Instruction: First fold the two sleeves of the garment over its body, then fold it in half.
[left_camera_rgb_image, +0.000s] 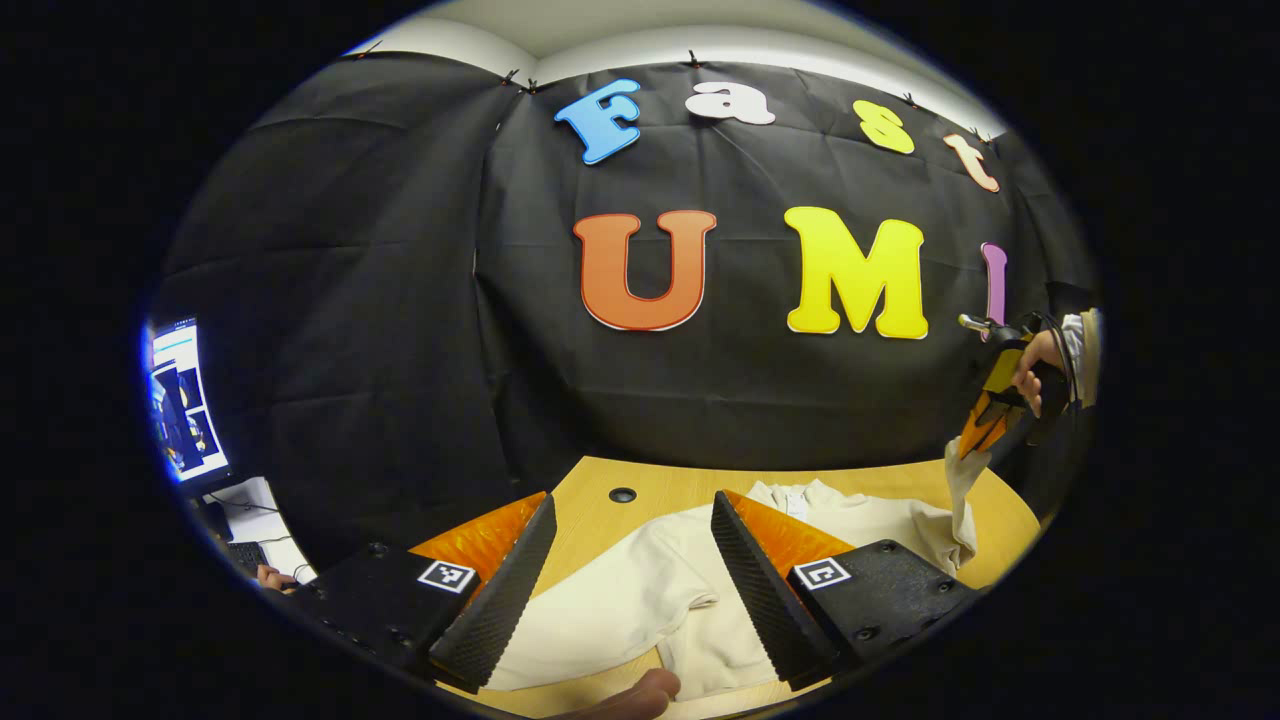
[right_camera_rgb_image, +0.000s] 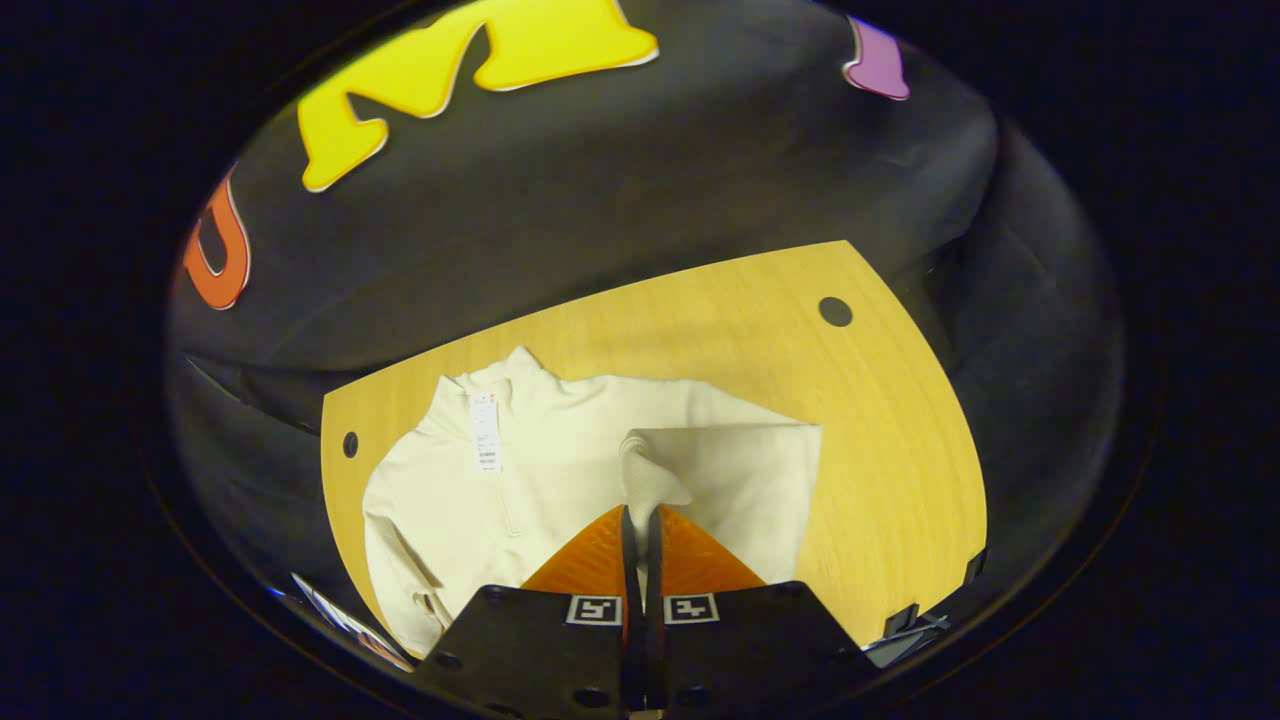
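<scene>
A cream long-sleeved garment (right_camera_rgb_image: 560, 470) lies flat on the wooden table (right_camera_rgb_image: 750, 330), collar and white tag (right_camera_rgb_image: 484, 430) toward the far side. My right gripper (right_camera_rgb_image: 641, 515) is shut on a sleeve cuff (right_camera_rgb_image: 648, 478), held up above the garment's body. In the left gripper view that same right gripper (left_camera_rgb_image: 968, 448), held by a hand (left_camera_rgb_image: 1040, 365), lifts the sleeve (left_camera_rgb_image: 960, 500) at the far right. My left gripper (left_camera_rgb_image: 632, 500) stands open above the garment (left_camera_rgb_image: 620, 600), nothing between its fingers. The other sleeve (right_camera_rgb_image: 395, 560) lies along the body's left side.
A monitor (left_camera_rgb_image: 185, 400) and a keyboard (left_camera_rgb_image: 245, 555) stand off the table's left. Part of a hand (left_camera_rgb_image: 640, 695) shows at the near edge. Round cable holes (right_camera_rgb_image: 835, 311) mark the tabletop. Bare wood lies right of the garment (right_camera_rgb_image: 900, 450).
</scene>
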